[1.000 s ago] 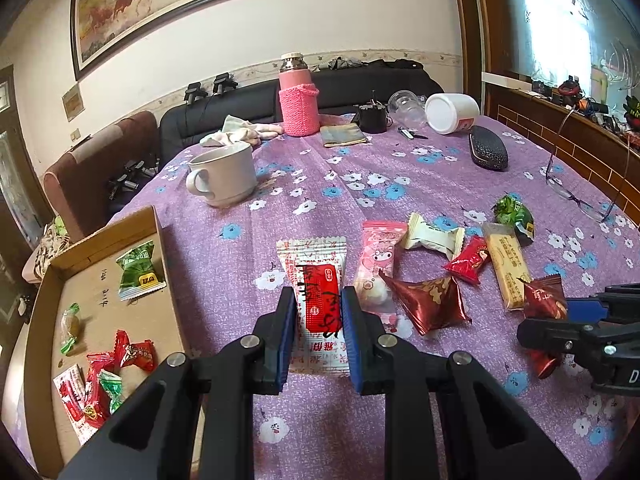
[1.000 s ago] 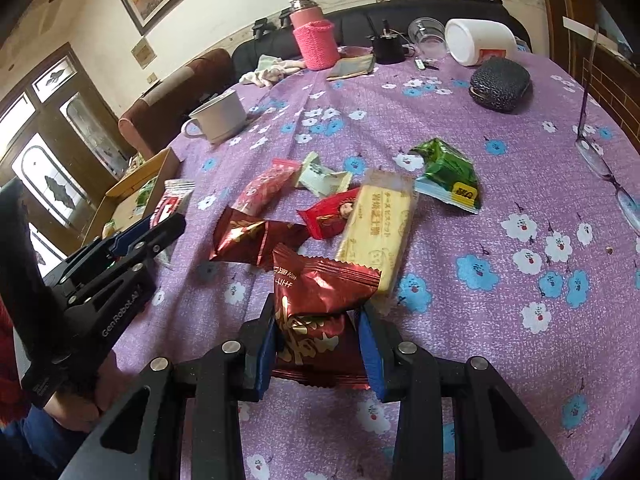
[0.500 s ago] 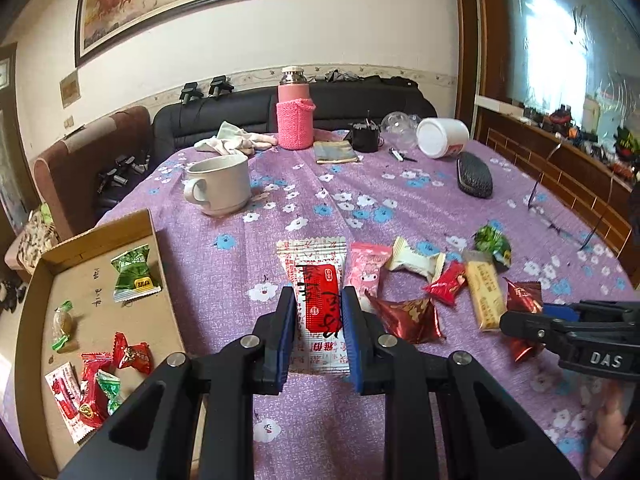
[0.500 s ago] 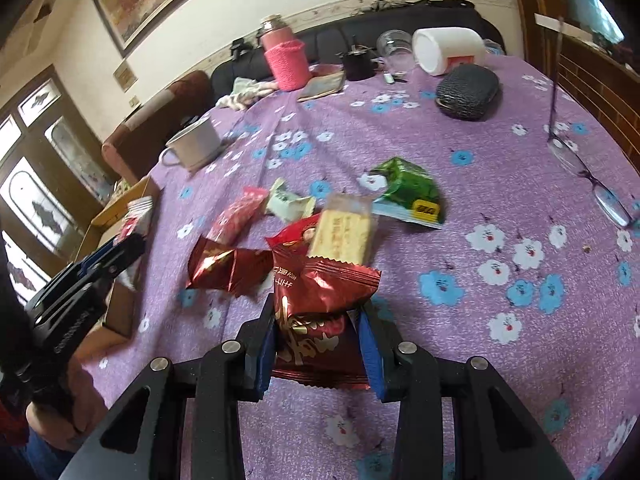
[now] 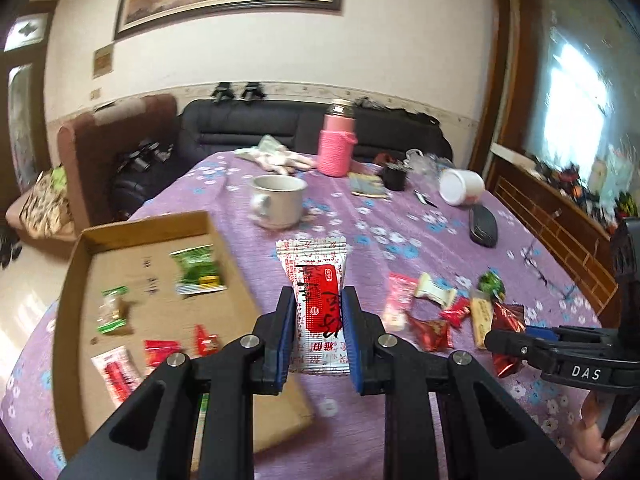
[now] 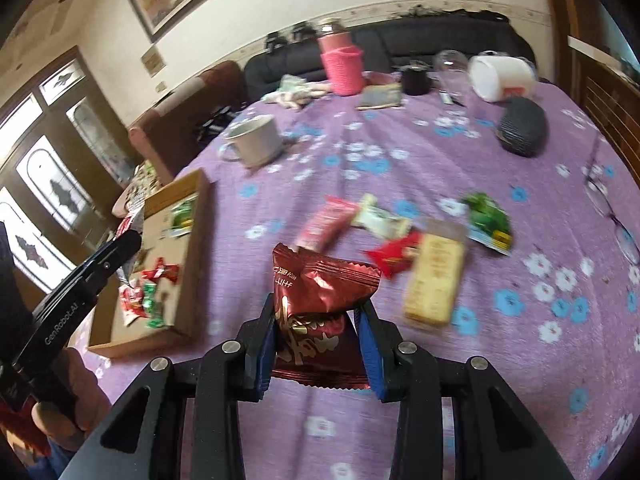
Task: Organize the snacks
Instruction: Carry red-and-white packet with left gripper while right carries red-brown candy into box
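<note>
My left gripper (image 5: 318,312) is shut on a white and red snack packet (image 5: 318,300) and holds it in the air beside the right edge of a shallow cardboard box (image 5: 160,304). The box holds several wrapped snacks, among them a green packet (image 5: 196,270). My right gripper (image 6: 318,336) is shut on a dark red foil snack bag (image 6: 320,296), lifted above the purple tablecloth (image 6: 500,360). Several snacks lie loose on the table: a pink packet (image 6: 326,222), a yellow biscuit bar (image 6: 434,280), a green packet (image 6: 488,216).
A white mug (image 5: 278,200), a pink flask (image 5: 336,144), a white jar on its side (image 5: 462,186), a dark case (image 5: 482,226) and glasses (image 6: 612,208) stand on the far and right parts of the table. A sofa lies behind it.
Both grippers have risen and swung left with their packets. The cardboard box now lies closer in front of the left gripper, and the loose snacks have shifted to the right of both views.
</note>
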